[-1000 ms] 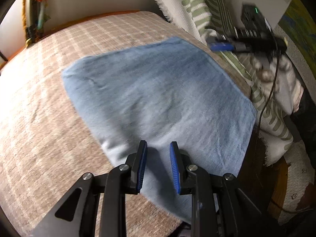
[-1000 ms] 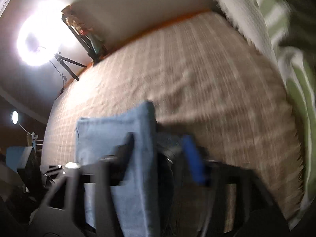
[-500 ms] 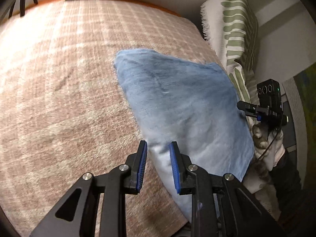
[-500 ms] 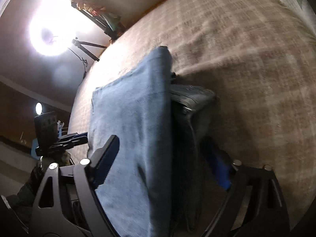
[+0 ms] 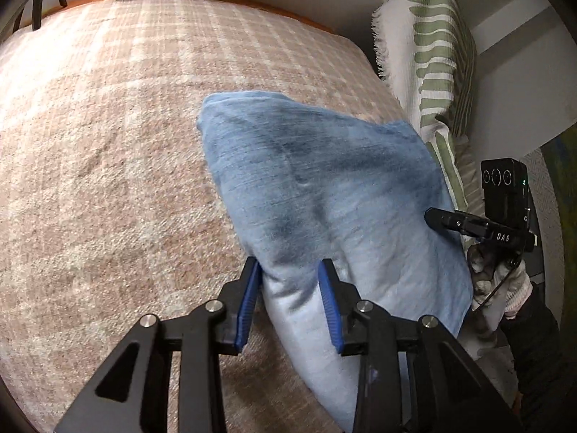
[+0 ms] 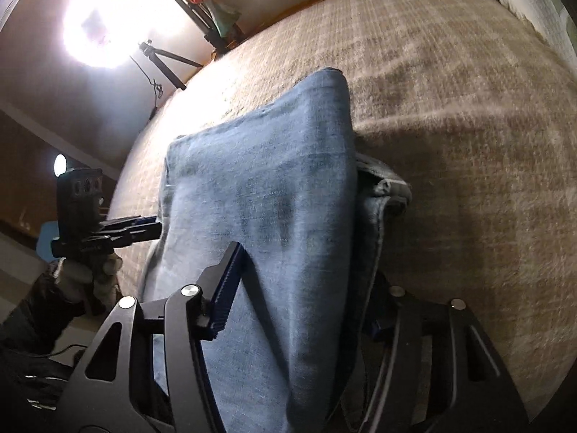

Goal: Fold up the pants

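Note:
The folded light-blue denim pants [image 5: 324, 195] lie on the bed, lifted at their near edges. My left gripper [image 5: 290, 299] has its blue-padded jaws around the near corner of the pants, the cloth bunched between them. My right gripper [image 6: 299, 288] straddles the opposite thick edge of the pants [image 6: 270, 216]; its left finger [image 6: 223, 288] lies on top and the right finger is mostly hidden under the cloth. Each gripper shows in the other's view, the right one [image 5: 468, 223] and the left one [image 6: 119, 231], both at the pants' sides.
The bed has a tan plaid cover [image 5: 108, 162]. A white and green striped pillow [image 5: 432, 72] leans at the head. A bright ring light [image 6: 97, 25] on a tripod stands beyond the far bed edge.
Both grippers have closed in on the pants' edges. The left jaws now have cloth between them, and the pants have risen and bunched up off the bed.

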Available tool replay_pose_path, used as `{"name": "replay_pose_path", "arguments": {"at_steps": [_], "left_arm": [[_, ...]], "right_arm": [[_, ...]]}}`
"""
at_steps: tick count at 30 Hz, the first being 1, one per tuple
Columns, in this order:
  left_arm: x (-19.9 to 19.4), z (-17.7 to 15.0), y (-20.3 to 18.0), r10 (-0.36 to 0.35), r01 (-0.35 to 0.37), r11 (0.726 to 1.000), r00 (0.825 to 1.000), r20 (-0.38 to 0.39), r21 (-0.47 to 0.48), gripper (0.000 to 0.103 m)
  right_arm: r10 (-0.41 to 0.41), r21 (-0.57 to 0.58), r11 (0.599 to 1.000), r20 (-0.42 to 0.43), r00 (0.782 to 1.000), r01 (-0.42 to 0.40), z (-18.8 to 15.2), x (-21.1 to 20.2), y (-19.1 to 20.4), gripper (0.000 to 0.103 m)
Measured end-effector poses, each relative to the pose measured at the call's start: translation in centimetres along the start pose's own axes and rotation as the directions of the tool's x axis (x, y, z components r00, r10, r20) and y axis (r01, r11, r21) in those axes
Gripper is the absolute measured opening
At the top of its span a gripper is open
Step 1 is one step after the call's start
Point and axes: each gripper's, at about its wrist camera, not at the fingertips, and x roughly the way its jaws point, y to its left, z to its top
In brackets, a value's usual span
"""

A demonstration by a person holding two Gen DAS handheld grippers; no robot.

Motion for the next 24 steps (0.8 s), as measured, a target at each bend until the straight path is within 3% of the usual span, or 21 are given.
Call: {"name": "replay_pose_path", "arguments": {"at_steps": [3, 7, 12, 14, 17, 19, 22, 24], "left_arm": [[-0.4, -0.4, 0.9, -0.004, 0.006, 0.998, 0.999, 0.04, -0.065, 0.031], [-0.5, -1.0, 0.9, -0.024, 0.028, 0.998, 0.997, 0.075, -0.056, 0.036], [-0.8, -0.8, 2.1, -0.074, 0.082, 0.989, 0.995, 0.063, -0.126, 0.038], [-0.8, -0.8, 2.3, -0.079, 0.087, 0.989, 0.995, 0.066, -0.122, 0.038], [-0.9, -1.0, 1.8, -0.061, 0.069, 0.992, 0.995, 0.081, -0.101, 0.038], [-0.8, -0.9, 1.5, -0.057, 0.066, 0.992, 0.994, 0.088, -0.107, 0.038], [-0.7, -0.8, 0.8, -0.052, 0.062, 0.992, 0.994, 0.091, -0.109, 0.038], [-0.8, -0.8, -0.1, -0.041, 0.048, 0.997, 0.994, 0.096, -0.068, 0.038]], "right_arm": [[-0.073, -0.043, 0.996, -0.006, 0.997, 0.073, 0.1, 0.5, 1.5, 0.068], [-0.128, -0.045, 0.991, 0.002, 0.992, 0.128, -0.1, 0.6, 2.2, 0.064], [-0.122, -0.03, 0.992, 0.019, 0.992, 0.122, -0.1, -0.3, 2.1, 0.048], [-0.097, -0.017, 0.995, 0.016, 0.995, 0.097, 0.0, -0.4, 1.5, 0.048], [-0.06, 0.015, 0.998, -0.002, 0.998, 0.06, 0.0, -0.1, 0.2, 0.06], [-0.032, 0.05, 0.998, 0.021, 0.999, 0.031, 0.0, -0.1, -0.4, 0.06], [-0.077, 0.025, 0.997, 0.041, 0.996, 0.076, -0.3, 0.1, 1.1, 0.048], [-0.107, -0.04, 0.993, 0.051, 0.993, 0.109, -0.3, -0.2, 2.8, 0.028]]}}
